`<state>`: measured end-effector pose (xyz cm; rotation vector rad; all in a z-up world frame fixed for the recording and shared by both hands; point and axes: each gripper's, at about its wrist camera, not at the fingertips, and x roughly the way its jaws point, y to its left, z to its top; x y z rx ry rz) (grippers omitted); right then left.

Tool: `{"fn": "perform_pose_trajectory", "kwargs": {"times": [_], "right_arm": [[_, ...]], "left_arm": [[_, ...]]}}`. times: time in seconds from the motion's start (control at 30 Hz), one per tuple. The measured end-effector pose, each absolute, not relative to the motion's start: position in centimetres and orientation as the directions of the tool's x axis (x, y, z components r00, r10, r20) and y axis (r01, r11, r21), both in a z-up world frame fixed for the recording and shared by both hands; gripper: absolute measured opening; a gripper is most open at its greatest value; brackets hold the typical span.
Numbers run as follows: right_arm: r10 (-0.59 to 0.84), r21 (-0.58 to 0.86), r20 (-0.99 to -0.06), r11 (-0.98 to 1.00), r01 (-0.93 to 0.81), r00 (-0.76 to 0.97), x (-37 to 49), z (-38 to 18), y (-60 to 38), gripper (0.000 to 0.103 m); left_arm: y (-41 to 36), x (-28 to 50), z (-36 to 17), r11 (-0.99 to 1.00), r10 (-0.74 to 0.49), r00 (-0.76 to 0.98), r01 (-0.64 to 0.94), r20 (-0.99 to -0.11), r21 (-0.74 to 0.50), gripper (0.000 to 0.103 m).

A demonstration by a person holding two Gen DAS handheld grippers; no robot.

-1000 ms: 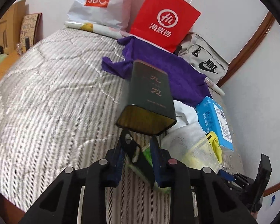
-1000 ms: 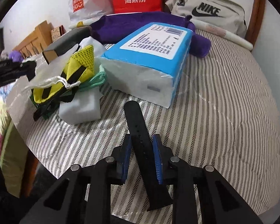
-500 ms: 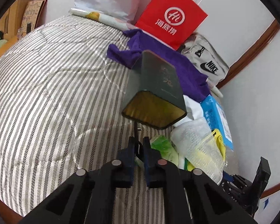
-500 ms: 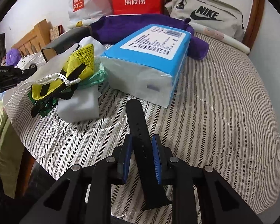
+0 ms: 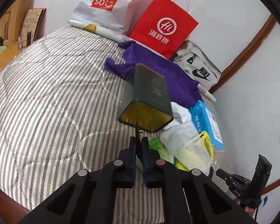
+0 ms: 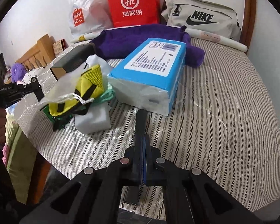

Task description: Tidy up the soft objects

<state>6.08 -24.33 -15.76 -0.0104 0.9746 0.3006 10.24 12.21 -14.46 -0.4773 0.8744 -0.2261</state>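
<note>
Here the left gripper [image 5: 139, 140] pinches what looks like the dark box's [image 5: 149, 95] rim to lift it clear, while the right gripper [image 6: 142, 141] clenches a black strap [image 6: 141, 123].

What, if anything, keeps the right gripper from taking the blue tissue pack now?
Probably no grasp yet: the blue tissue pack lies straight ahead, nothing between, but the right gripper is shut on a black strap and must release it first.
</note>
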Motion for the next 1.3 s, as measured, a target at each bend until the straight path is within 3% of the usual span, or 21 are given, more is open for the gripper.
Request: {"fn": "perform_pose_trajectory", "kwargs": {"times": [0.2, 0.37, 0.53, 0.67, 0.7, 1.3], "right_arm": [[0.25, 0.136, -0.842, 0.956, -0.26, 0.477, 6.0, -17.0, -24.5, 0.004], [0.262, 0.147, -0.851, 0.95, -0.274, 0.454, 5.7, -17.8, -23.6, 0.022], [0.211, 0.084, -0.847, 0.959, -0.27, 0.487, 5.5, -18.3, -22.1, 0.03], [0.179, 0.04, -0.834, 0.963, -0.266, 0.521, 5.3, -18.5, -21.5, 0.027], [0.176, 0.039, -0.829, 0.965, -0.259, 0.53, 5.4, -18.5, -21.6, 0.021], [0.222, 0.093, -0.798, 0.964, -0.249, 0.56, 4.6, -14.9, -22.9, 0.02]], "left_arm": [[12.4, 9.4, -13.1, 0.901, -0.327, 0.64, -0.012, -0.696, -0.434, 0.006], [12.4, 8.8, -11.3, 0.957, -0.188, 0.645, -0.048, -0.741, -0.285, 0.006], [11.5, 9.5, -12.6, 0.975, -0.146, 0.602, -0.048, -0.785, -0.217, 0.006], [11.6, 9.9, -14.1, 0.962, -0.185, 0.58, -0.056, -0.793, -0.266, 0.006], [11.6, 9.9, -14.3, 0.962, -0.184, 0.579, -0.059, -0.794, -0.266, 0.006], [11.0, 9.8, -12.7, 0.94, -0.268, 0.613, -0.001, -0.743, -0.34, 0.006]]}}
